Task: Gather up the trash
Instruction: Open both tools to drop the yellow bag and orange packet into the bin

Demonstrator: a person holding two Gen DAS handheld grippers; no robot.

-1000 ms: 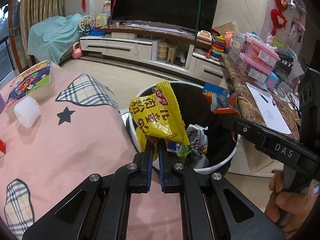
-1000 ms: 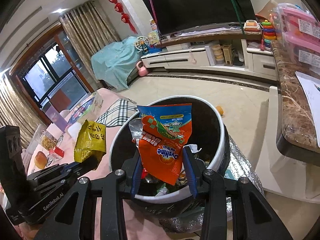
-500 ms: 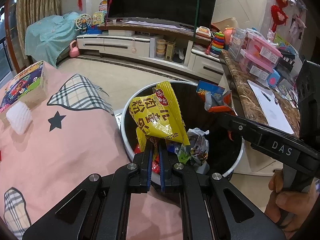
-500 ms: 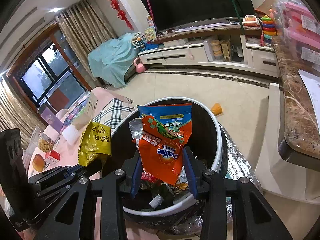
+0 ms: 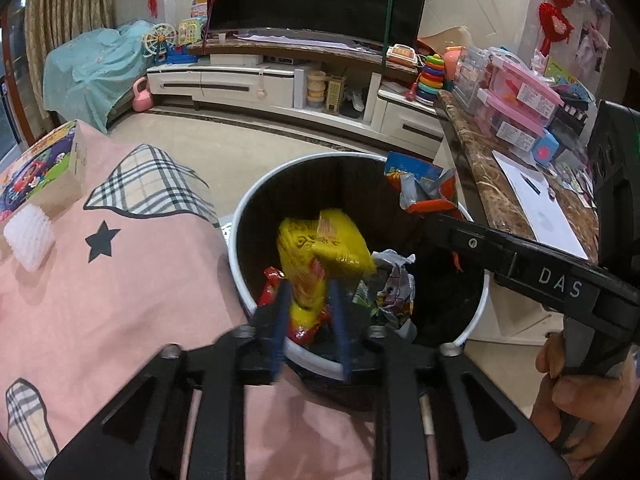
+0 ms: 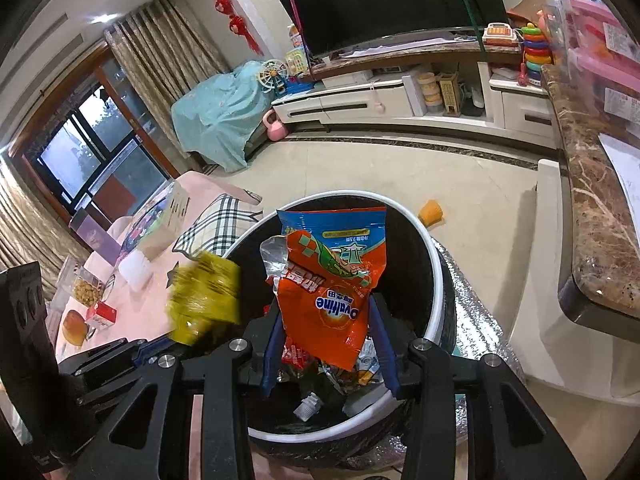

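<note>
A black bin with a white rim (image 5: 240, 232) (image 6: 436, 280) stands beside the table, with several wrappers in it. My left gripper (image 5: 309, 292) is over its near edge, jaws opening. The yellow snack bag (image 5: 324, 248) (image 6: 204, 296) is blurred, loose between the parted fingers and tipping into the bin. My right gripper (image 6: 326, 312) is over the bin and its jaws are starting to open. The orange and blue Ovaltine bag (image 6: 332, 272) (image 5: 420, 184) still stands upright between its pads.
A pink tablecloth (image 5: 100, 300) covers the table left of the bin, with a colourful box (image 5: 40, 168) and a white foam piece (image 5: 28, 236) on it. A marble counter (image 5: 480, 168) runs on the right. An orange cup (image 6: 430, 212) lies on the floor. A hand (image 5: 580, 392) holds the right gripper.
The left jaws have parted and the yellow bag has slipped down from upright toward the bin. The right gripper still has the orange bag over the bin.
</note>
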